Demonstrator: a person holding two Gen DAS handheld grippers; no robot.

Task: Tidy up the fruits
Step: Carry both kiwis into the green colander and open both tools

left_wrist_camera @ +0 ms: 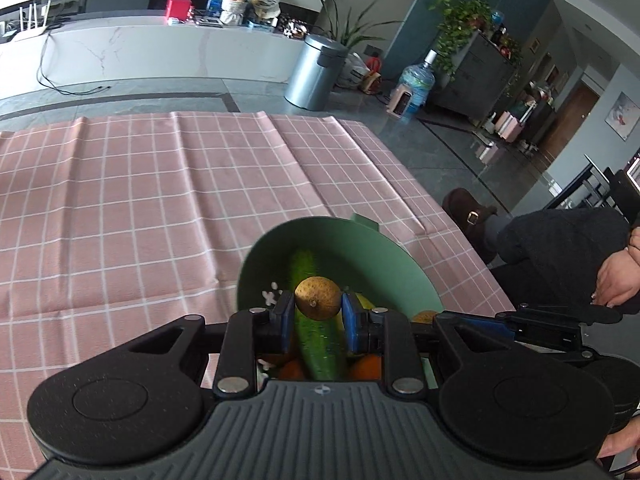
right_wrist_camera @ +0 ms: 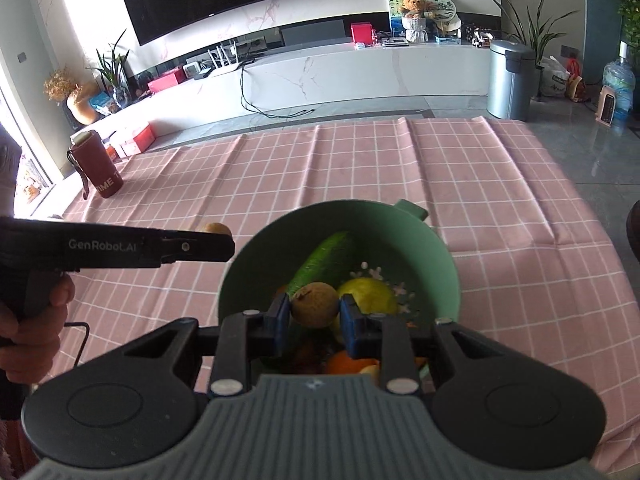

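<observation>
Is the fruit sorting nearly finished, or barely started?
Hard to say, but probably early. The green bowl holds a cucumber, a lemon and orange fruit. Nothing sorted shows on the pink tablecloth. The left gripper and right gripper each hold a small brown fruit over the bowl.

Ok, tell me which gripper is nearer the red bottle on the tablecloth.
Left. The left gripper is beside the bowl's left rim, on the bottle's side; the right gripper hangs over the bowl, farther from the bottle.
</observation>
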